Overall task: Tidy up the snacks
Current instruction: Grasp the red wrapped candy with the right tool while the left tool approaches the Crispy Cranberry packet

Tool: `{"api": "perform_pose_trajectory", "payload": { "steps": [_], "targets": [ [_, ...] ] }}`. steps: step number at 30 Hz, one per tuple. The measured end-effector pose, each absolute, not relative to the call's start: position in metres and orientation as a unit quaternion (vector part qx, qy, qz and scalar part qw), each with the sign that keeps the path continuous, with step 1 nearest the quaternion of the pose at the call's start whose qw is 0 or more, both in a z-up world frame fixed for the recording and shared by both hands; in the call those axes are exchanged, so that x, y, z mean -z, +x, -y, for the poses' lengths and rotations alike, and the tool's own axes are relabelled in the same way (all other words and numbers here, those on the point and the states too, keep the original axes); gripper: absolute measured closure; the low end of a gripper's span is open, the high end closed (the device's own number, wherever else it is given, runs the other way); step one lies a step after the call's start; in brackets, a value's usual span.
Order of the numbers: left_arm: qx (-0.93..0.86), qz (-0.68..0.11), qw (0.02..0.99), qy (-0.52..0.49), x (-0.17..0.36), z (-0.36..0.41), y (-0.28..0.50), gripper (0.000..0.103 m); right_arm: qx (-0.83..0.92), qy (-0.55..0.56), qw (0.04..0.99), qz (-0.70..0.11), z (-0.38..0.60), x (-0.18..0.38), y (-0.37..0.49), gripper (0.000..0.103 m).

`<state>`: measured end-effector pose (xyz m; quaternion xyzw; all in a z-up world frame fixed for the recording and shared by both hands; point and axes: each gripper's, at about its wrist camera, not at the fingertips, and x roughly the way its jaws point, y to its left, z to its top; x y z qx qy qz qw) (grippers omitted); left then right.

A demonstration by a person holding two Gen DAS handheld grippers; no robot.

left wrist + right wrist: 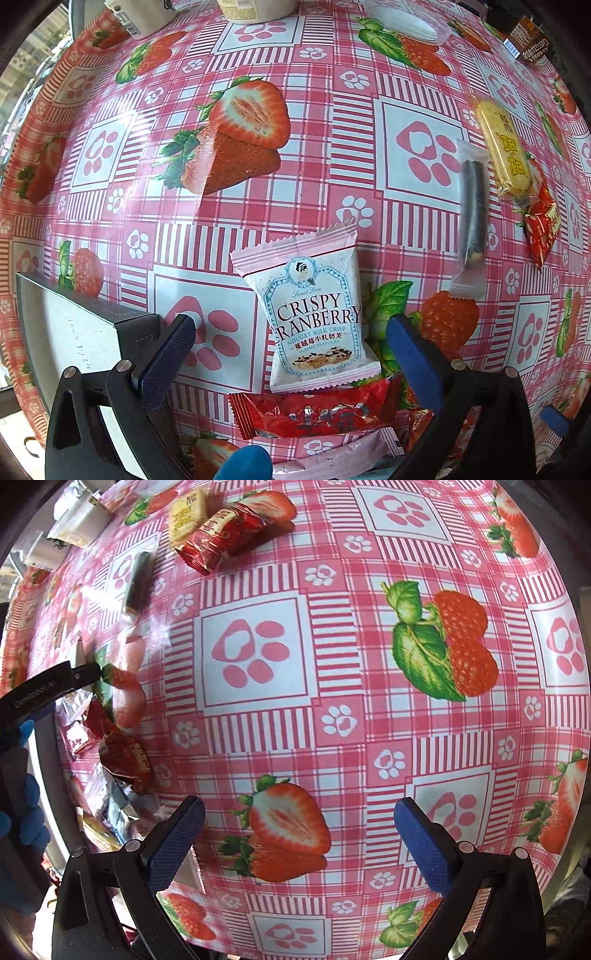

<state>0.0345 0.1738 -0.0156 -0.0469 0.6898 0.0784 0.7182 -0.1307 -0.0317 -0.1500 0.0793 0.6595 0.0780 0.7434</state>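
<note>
- Left gripper (291, 343): jaws wide, nothing between the pads. They straddle the cranberry packet (314, 317), which lies flat on the desk (325, 155) between the two fingers, touching neither as far as can be seen.
- Red wrapper (314, 410) lies crosswise just nearer the camera than the cranberry packet, their edges overlapping. A pale pink packet (332, 454) sits nearer still, partly cut off.
- Grey box (74, 332) just left of the cranberry packet, beside the left finger; contact cannot be told.
- Dark stick snack (471, 218) in a clear sleeve lies right of the cranberry packet, well apart. Yellow biscuit pack (502, 151) and small red packet (541, 225) lie farther right again.
- Brown drink carton (528, 44) far beyond the cranberry packet, at the desk's right edge.
- Right gripper (299, 830): jaws wide, holding nothing, over bare strawberry-print cloth.
- Right wrist view: the remaining snacks all lie to the left; red pouch (225, 531) far up-left, crumpled red wrapper (125, 757) at the left edge. Details there blurred.
</note>
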Motion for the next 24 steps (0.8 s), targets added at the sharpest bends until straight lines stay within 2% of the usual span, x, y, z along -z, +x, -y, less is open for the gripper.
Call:
{"api": "perform_pose_trajectory", "payload": {
  "steps": [11, 21, 22, 24],
  "targets": [
    [-0.085, -0.696, 0.709, -0.075, 0.021, -0.184, 0.033, 0.0, -0.042, 0.183, 0.752, -0.631, 0.035, 0.116, -0.033, 0.0],
    [-0.079, -0.701, 0.704, -0.081, 0.024, -0.18, 0.039, 0.0, -0.012, 0.177, 0.749, -0.639, 0.026, 0.116, 0.045, 0.0],
    [-0.078, -0.701, 0.704, -0.079, 0.024, -0.179, 0.04, 0.0, -0.011, 0.18, 0.746, -0.641, 0.028, 0.115, 0.049, 0.002],
    [-0.074, -0.702, 0.705, -0.069, 0.023, -0.176, 0.042, 0.0, 0.002, 0.174, 0.746, -0.642, 0.02, 0.109, 0.064, 0.014]
  ]
}}
